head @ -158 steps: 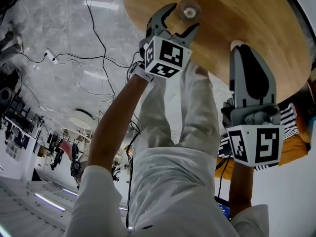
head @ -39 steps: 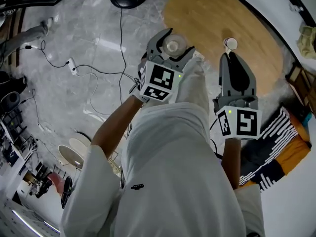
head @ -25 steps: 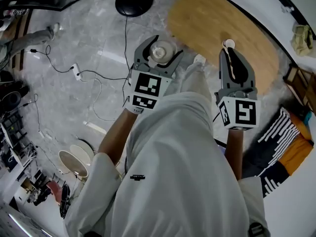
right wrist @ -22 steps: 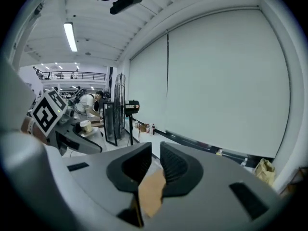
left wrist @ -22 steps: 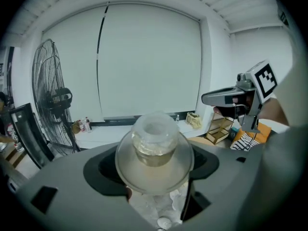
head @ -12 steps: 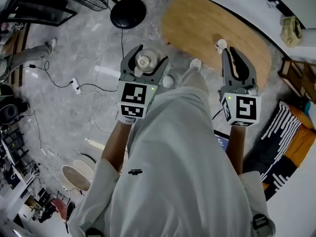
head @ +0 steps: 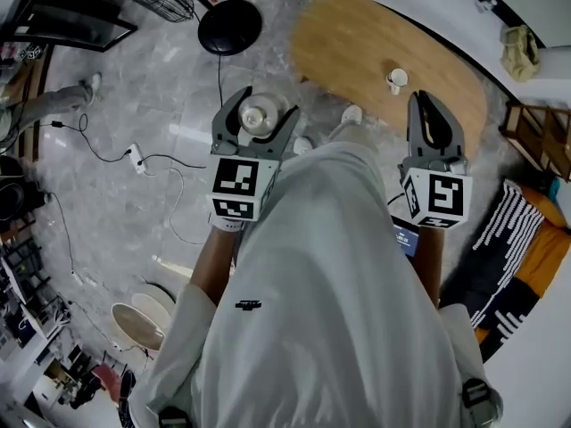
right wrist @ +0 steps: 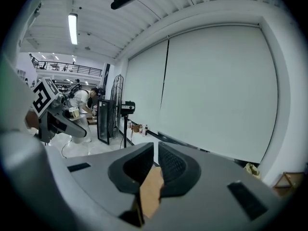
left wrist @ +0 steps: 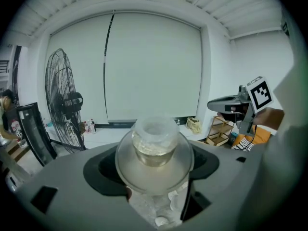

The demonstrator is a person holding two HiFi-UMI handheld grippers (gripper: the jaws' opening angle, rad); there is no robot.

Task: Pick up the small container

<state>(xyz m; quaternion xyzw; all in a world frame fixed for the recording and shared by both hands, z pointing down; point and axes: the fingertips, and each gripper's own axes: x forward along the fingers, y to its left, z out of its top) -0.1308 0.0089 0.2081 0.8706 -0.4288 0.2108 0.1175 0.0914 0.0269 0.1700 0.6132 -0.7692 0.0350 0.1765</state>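
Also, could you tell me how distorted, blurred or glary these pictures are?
Head view: sharp, but strong fisheye bends the wooden table and floor. Left gripper view: dark round corners, the close container looks soft. Right gripper view: ceiling lamp blown out white.

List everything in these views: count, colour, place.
small clear lidded container: one, transparent, between the left gripper's jaws
oval wooden table: one, light brown, on the grey floor ahead
small cup: one, white, on the table
round base: one, black, on the floor left of the table
standing fan: one, black, beside the white blind
wooden shelf: one, brown, far right
striped cloth: one, black-and-white with orange, lower right
person's clothing: white, centre
left gripper: grey, shut on the container
right gripper: grey, shut, empty
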